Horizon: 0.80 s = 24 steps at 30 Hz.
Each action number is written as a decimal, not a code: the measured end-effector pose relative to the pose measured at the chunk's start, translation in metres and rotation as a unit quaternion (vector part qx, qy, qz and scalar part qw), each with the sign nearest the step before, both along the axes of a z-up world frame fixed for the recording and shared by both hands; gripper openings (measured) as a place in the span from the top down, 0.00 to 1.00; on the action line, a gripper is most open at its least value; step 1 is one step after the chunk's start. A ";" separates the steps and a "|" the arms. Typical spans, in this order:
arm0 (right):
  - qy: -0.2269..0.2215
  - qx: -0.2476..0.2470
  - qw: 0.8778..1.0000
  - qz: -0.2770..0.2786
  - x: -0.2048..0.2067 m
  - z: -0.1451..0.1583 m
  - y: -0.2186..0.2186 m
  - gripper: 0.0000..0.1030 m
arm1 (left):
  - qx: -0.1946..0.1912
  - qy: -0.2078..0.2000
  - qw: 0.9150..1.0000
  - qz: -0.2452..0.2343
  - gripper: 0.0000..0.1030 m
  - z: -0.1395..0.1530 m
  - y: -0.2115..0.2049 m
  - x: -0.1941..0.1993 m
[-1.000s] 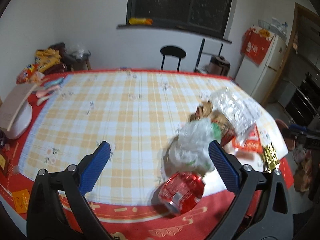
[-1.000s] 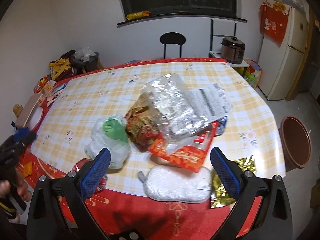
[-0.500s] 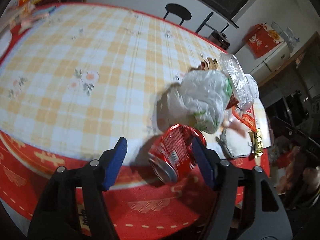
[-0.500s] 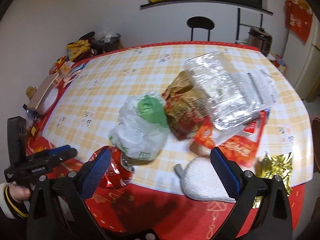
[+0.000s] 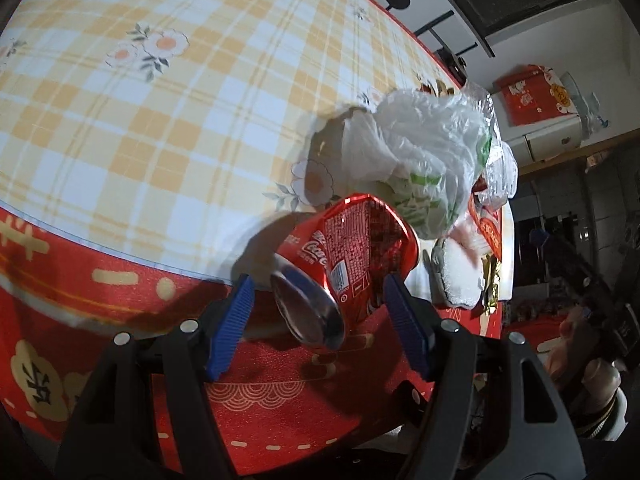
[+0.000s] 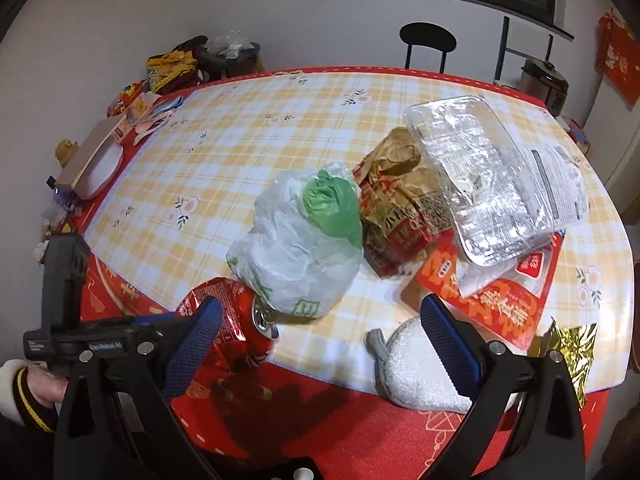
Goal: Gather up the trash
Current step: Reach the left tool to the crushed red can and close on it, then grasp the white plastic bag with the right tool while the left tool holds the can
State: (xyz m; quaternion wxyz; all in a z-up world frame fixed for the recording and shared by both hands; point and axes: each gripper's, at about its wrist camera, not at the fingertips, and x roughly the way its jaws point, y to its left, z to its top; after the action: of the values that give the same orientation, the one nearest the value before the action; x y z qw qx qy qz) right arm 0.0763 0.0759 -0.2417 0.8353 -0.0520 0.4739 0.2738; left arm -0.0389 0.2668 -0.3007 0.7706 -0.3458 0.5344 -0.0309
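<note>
A crushed red cola can (image 5: 352, 256) lies on its side at the near edge of the table (image 5: 160, 120). My left gripper (image 5: 318, 280) straddles it, and a gap shows at the left pad (image 5: 236, 316), so the jaws are open. The can (image 6: 228, 320) touches a white and green plastic bag (image 6: 300, 240). Behind the bag are a brown snack bag (image 6: 396, 216), a clear plastic tray (image 6: 472, 184) and a red wrapper (image 6: 492, 296). My right gripper (image 6: 320, 344) hangs wide open and empty over the front edge, above a white padded cloth (image 6: 416, 368).
Gold foil (image 6: 572, 348) lies at the right front corner. Snack packets (image 6: 168, 68) and a white box (image 6: 96, 164) crowd the far left of the table. A black chair (image 6: 428, 38) and a rice cooker (image 6: 544, 80) stand behind it. A hand (image 6: 36, 384) holds the left gripper.
The left gripper has dropped and tilted down over the can, and its jaws have narrowed around it. The right gripper has shifted left and lower, and its view now takes in the left gripper.
</note>
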 end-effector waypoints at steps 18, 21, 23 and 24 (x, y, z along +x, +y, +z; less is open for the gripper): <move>-0.068 -0.049 0.996 0.040 0.045 -0.019 0.074 0.05 | -0.009 0.008 1.000 0.012 0.57 -0.020 0.008 0.011; -0.057 -0.067 0.996 0.035 0.055 -0.030 0.083 0.05 | 0.006 0.005 1.000 0.014 0.59 -0.017 0.010 0.009; -0.040 -0.081 0.995 0.031 0.059 -0.040 0.086 0.07 | 0.005 0.002 1.000 0.021 0.59 -0.016 0.015 0.005; -0.030 -0.081 0.996 0.033 0.059 -0.044 0.086 0.12 | 0.005 -0.001 1.000 0.028 0.59 -0.014 0.019 0.002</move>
State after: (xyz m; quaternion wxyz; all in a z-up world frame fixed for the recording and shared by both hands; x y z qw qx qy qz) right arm 0.1353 0.1614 -0.2854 0.8329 -0.1434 0.4669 0.2601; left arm -0.0368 0.2857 -0.3150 0.7736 -0.3564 0.5238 -0.0067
